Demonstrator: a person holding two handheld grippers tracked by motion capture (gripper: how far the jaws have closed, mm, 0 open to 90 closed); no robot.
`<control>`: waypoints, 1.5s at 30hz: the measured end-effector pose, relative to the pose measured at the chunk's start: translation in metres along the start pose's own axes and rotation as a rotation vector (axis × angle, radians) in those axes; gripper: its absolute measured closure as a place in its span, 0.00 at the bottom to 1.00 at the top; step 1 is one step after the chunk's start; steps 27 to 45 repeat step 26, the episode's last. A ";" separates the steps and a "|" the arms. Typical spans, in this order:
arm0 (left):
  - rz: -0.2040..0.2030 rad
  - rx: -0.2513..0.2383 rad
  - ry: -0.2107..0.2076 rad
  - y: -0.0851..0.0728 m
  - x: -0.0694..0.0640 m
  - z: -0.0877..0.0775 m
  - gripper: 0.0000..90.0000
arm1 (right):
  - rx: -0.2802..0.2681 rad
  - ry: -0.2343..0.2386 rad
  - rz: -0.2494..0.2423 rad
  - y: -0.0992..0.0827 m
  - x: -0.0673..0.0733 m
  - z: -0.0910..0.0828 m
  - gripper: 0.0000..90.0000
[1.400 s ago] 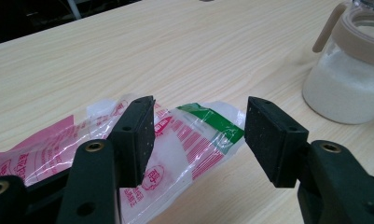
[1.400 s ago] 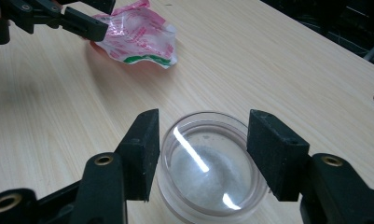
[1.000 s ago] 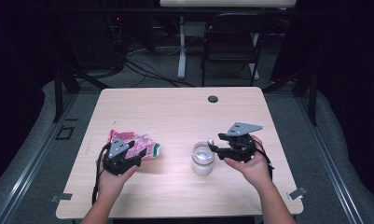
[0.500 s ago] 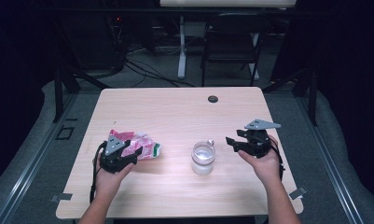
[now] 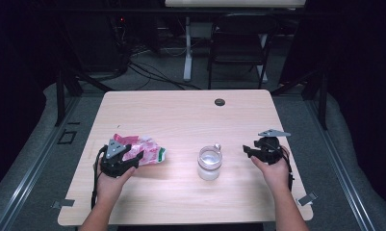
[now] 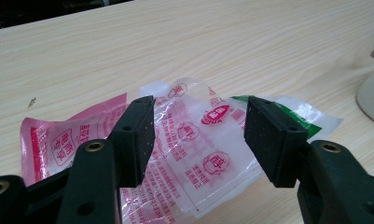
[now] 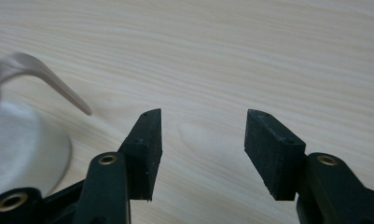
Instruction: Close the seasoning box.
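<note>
The left gripper (image 5: 118, 159), sitting in the lower left of the high view, is hovering with its black jaws spread wide on either side of a crumpled pink, clear and green plastic packet (image 6: 189, 140), gripping nothing; the film is lying flat on the pale wooden table (image 5: 181, 115), and the straddling jaws are probably lining up for a pinch on its raised middle fold. The right gripper (image 5: 263, 148), at the lower right of the high view, is likewise standing wide open and empty, pointing toward a small clear glass jar with a white base (image 5: 210, 162) that is sitting between the two hands (near the gripper but apart from it), perhaps so the jar stands free. In the right gripper view a thin pale handle-like piece is curving out from the jar at the upper left. The packet is carrying red printed characters and round seals, too small to read with confidence.
</note>
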State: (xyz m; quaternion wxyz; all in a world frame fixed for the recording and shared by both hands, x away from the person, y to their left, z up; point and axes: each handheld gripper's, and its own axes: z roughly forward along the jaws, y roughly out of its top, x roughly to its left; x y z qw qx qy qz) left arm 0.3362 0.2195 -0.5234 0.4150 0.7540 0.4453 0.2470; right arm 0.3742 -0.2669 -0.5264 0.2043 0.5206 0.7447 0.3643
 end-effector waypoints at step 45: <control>-0.025 0.025 0.015 -0.003 0.005 0.008 0.48 | -0.012 -0.026 0.024 -0.017 -0.007 0.011 0.50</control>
